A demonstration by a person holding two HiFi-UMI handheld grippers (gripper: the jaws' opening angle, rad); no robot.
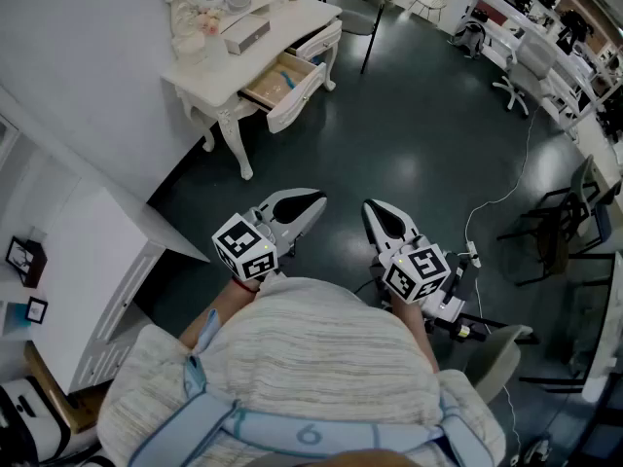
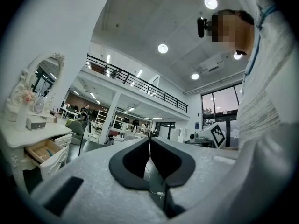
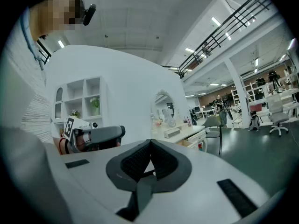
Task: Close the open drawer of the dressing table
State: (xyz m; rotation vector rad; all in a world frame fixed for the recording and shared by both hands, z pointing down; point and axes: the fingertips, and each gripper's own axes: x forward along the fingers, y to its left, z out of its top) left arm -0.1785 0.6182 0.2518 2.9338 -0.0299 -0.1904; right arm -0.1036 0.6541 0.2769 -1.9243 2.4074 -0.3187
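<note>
Head view: left gripper [image 1: 313, 200] and right gripper [image 1: 374, 208] side by side above dark floor [image 1: 419, 154], well apart from the dressing table's [image 1: 297, 19] open drawer [image 1: 282, 82].
Left gripper view: jaws pressed together, drawer far left.
Right gripper view: jaws pressed together, drawer ahead.

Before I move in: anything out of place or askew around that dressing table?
Only the drawer on the dressing table: it stands pulled well out, its inside exposed. Nothing looks spilled or broken. The left tongs and right tongs are shut and empty, short of the table.
</note>
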